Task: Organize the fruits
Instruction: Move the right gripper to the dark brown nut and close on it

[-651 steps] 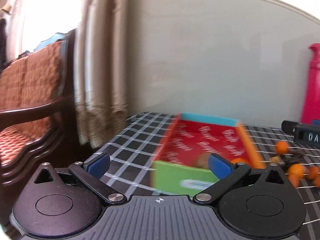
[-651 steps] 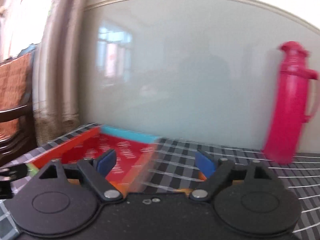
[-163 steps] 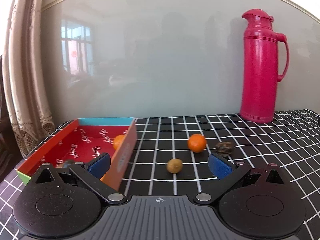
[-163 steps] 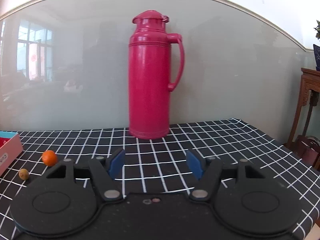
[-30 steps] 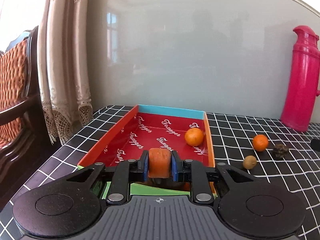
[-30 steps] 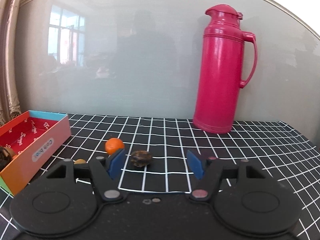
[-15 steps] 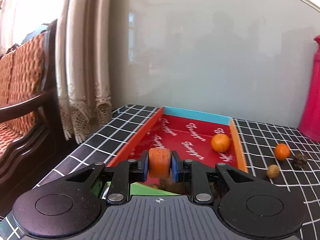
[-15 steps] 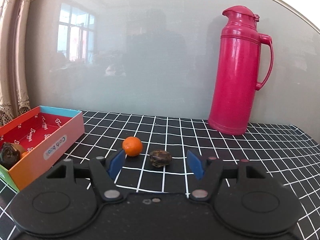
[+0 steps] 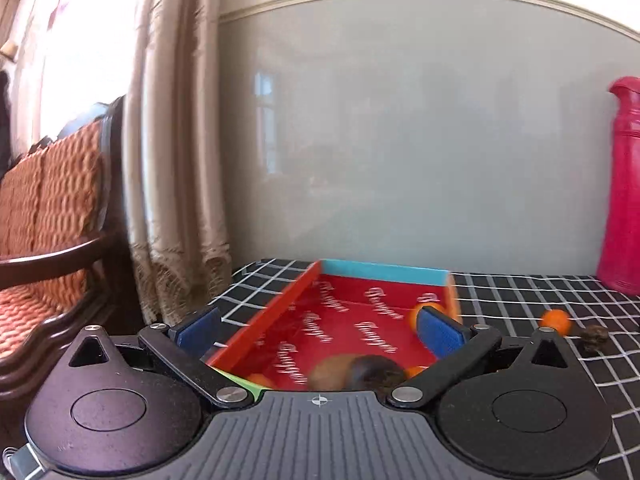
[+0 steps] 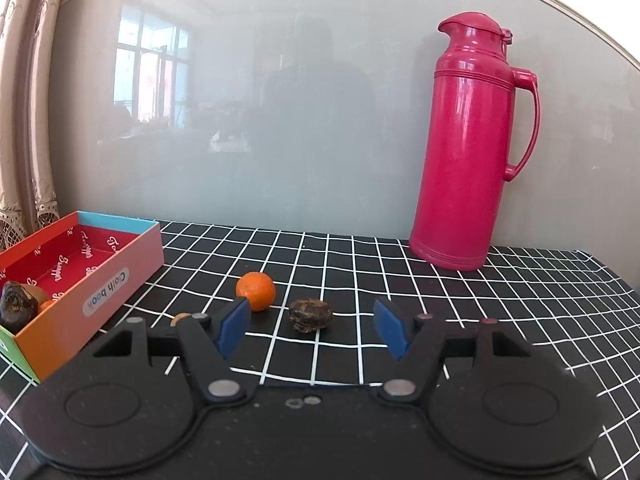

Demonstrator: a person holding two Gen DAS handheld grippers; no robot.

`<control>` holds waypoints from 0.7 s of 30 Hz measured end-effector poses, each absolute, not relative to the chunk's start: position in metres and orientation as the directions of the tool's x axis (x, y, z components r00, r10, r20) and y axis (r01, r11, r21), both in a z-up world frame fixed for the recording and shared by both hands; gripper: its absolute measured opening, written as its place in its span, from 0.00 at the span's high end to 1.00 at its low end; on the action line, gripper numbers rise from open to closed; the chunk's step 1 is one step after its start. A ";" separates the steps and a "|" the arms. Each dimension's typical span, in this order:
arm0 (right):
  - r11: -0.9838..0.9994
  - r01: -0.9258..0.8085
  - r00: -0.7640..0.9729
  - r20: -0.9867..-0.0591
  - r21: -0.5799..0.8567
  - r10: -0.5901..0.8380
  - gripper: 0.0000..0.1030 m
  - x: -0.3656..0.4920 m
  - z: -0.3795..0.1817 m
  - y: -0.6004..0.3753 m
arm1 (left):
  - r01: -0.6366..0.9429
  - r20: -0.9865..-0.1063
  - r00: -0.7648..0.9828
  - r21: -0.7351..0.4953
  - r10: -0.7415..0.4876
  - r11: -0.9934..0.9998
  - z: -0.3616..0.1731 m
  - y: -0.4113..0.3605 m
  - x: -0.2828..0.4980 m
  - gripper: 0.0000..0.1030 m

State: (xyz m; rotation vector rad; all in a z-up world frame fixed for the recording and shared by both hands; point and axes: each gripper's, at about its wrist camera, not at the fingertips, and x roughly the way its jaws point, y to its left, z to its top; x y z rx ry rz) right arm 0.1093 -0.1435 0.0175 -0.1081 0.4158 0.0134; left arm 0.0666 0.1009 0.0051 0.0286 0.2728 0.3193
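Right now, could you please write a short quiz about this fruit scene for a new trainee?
1. True or false: the orange on the cloth lies inside the box.
2. Which thing lies between the right gripper's fingers in its own view: A the dark wrinkled fruit, B the thermos, C the box?
3. Fill in: the left gripper is opening, and between its fingers it grips ____.

Key: 1 false; 2 A; 3 nothing.
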 end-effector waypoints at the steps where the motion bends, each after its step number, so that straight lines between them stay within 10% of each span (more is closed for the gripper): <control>1: 0.994 -0.034 0.915 -0.404 -0.105 -0.011 0.34 0.109 0.017 -0.144 | -0.289 -0.253 0.919 0.086 0.302 0.953 0.006 0.095 0.066 0.00; 21: 0.994 -0.020 0.907 -0.420 -0.105 -0.026 0.31 0.115 0.005 -0.163 | -0.277 -0.228 0.930 0.087 0.290 0.957 0.007 0.073 0.067 0.00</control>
